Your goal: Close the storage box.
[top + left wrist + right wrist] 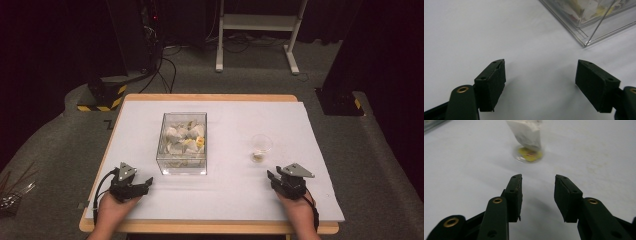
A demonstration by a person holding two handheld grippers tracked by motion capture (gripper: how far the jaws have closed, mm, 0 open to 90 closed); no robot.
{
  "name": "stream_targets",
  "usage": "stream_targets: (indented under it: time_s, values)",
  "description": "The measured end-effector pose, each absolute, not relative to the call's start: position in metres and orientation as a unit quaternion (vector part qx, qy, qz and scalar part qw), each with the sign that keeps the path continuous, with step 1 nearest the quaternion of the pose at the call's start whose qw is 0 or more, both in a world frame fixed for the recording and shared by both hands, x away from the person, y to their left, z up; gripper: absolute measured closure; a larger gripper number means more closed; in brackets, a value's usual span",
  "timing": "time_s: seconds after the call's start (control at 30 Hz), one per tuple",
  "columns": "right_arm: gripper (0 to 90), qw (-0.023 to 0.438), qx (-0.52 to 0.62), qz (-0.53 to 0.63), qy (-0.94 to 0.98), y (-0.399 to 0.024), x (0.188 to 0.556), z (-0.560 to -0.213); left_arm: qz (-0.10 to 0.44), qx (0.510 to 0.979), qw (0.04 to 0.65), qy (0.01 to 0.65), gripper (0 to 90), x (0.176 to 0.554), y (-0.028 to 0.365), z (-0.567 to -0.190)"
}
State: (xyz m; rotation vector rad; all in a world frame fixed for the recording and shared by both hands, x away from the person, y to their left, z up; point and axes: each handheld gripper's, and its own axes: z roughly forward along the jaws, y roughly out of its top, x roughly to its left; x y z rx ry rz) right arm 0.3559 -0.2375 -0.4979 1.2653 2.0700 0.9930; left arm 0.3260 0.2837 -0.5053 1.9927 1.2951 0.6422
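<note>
Resting near table edge, both grippers [134,186] [281,181] (fingers apart, empty), bare mat [235,185] between

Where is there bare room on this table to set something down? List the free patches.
Free patches: the white mat between the left tool and right tool; the stretch between the clear box and the small cup; the far strip behind both. Tightest: the near edge under the hands, and between left tool and box.
</note>
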Motion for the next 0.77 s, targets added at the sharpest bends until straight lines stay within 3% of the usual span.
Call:
stream_targets:
  time_s: [0.3,0.47,0.77]
  values:
    - [54.9,0.275,0.487,0.326,0.762,-0.253,0.361,-0.499,0.249,0.76,0.324,0.506,22.5,0.328,0.291,-0.507]
    - [51.1,0.271,0.497,0.317,0.761,-0.258,0.364,-0.5,0.239,0.754,0.326,0.518,18.0,0.33,0.293,-0.508]
    - [43.8,0.253,0.515,0.316,0.756,-0.261,0.367,-0.502,0.234,0.752,0.33,0.52,18.0,0.33,0.294,-0.509]
